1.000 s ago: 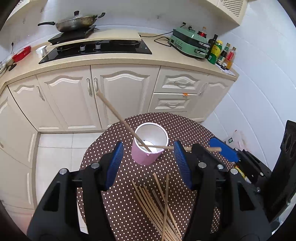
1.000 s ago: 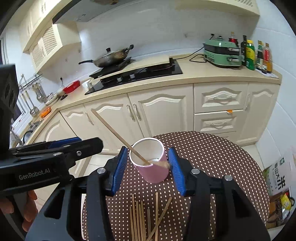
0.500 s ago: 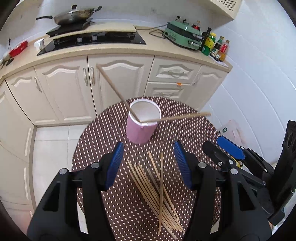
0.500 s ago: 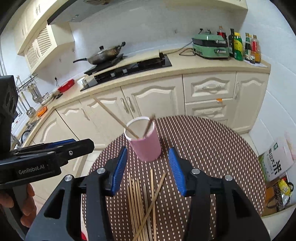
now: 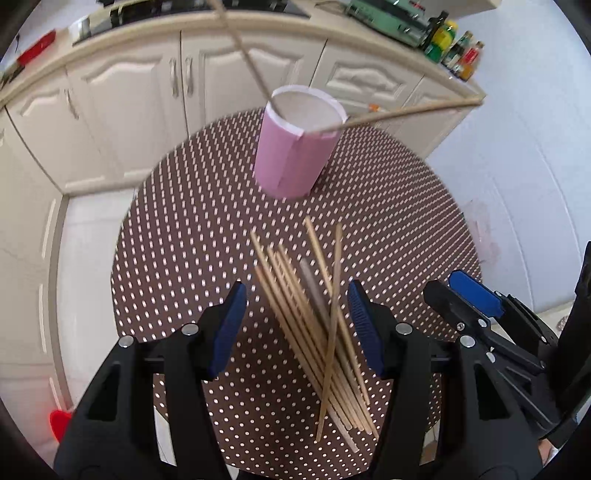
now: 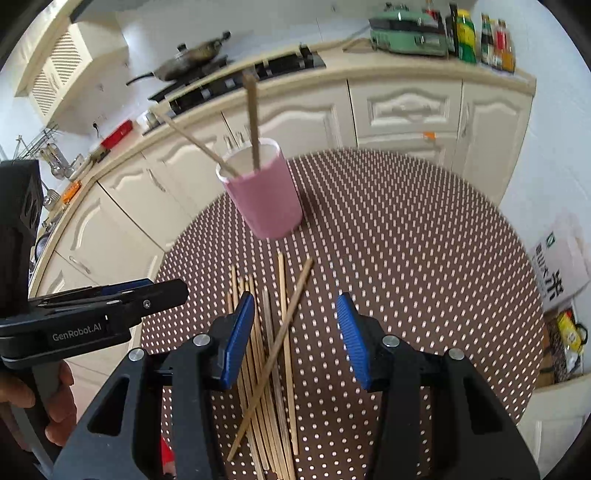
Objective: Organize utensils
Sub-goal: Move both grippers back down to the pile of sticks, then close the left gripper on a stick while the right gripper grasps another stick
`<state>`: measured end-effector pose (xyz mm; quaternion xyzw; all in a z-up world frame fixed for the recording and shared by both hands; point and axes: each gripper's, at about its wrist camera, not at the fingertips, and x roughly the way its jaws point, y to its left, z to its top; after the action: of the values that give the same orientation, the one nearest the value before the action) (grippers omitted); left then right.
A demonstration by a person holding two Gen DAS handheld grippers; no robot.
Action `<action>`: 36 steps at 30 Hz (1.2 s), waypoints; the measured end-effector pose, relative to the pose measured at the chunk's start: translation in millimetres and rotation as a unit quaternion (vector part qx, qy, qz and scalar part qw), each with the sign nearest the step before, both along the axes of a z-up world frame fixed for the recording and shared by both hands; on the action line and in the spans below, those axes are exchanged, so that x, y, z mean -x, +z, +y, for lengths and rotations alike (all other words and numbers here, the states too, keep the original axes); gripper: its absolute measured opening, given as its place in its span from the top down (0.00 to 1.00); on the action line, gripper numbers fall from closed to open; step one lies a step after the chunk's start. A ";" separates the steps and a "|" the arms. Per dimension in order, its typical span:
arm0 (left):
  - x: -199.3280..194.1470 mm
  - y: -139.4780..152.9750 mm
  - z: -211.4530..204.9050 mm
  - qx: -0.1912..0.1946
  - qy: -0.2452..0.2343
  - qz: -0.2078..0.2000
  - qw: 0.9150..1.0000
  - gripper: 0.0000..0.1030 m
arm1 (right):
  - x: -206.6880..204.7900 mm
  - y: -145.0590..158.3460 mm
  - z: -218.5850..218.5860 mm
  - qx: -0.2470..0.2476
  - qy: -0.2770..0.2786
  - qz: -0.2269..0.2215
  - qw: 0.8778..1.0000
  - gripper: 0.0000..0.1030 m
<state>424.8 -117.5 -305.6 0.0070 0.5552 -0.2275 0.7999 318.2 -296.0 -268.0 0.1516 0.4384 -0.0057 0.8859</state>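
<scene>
A pink cup [image 5: 295, 147] [image 6: 266, 199] stands on the round brown dotted table [image 5: 184, 221] [image 6: 424, 258], with two chopsticks [image 5: 406, 110] [image 6: 253, 122] leaning out of it. Several loose chopsticks [image 5: 317, 332] [image 6: 269, 354] lie in a pile nearer to me, one crossed over the rest. My left gripper [image 5: 295, 306] hangs open over the pile's far end, its pads clear of the sticks. My right gripper [image 6: 295, 321] is open too, above the pile's right side. Each gripper shows in the other's view: the right one [image 5: 472, 295] and the left one [image 6: 110, 306], which a hand [image 6: 55, 398] holds.
Cream kitchen cabinets [image 6: 406, 107] curve behind the table, with a hob and wok [image 6: 192, 62], a green appliance [image 6: 402, 26] and bottles [image 6: 480, 37] on the counter. A printed bag [image 6: 561, 273] sits on the floor at the right.
Both grippers have drawn back from the cup and sunk toward the pile. The second chopstick, which lay across the rim by the right gripper, now leans inside the cup.
</scene>
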 end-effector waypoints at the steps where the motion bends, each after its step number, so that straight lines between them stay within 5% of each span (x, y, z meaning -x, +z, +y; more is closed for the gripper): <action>1: -0.5 -6.2 0.6 -0.004 0.004 0.008 1.000 0.45 | -2.1 -7.3 -1.5 -0.006 0.000 0.013 1.000 0.57; 19: -20.7 -96.9 0.3 -0.062 0.058 0.092 0.992 0.53 | -41.7 -59.9 -7.0 -0.048 0.048 0.107 0.992 0.57; 30: -31.2 -103.7 -22.8 -0.106 0.055 0.072 0.990 0.53 | -80.2 -74.2 -8.6 -0.063 0.058 0.146 0.986 0.65; 33: -34.3 -104.6 -28.8 -0.131 0.051 0.064 0.988 0.66 | -93.6 -78.8 -6.6 -0.072 0.063 0.163 0.982 0.71; 36: -40.5 -105.2 -34.3 -0.129 0.049 0.067 0.988 0.69 | -105.4 -83.7 -6.2 -0.080 0.066 0.180 0.978 0.76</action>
<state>465.3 -151.8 -410.8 0.0680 0.6321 -0.1147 0.7633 423.6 -302.2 -351.7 0.1892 0.5988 0.0604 0.7759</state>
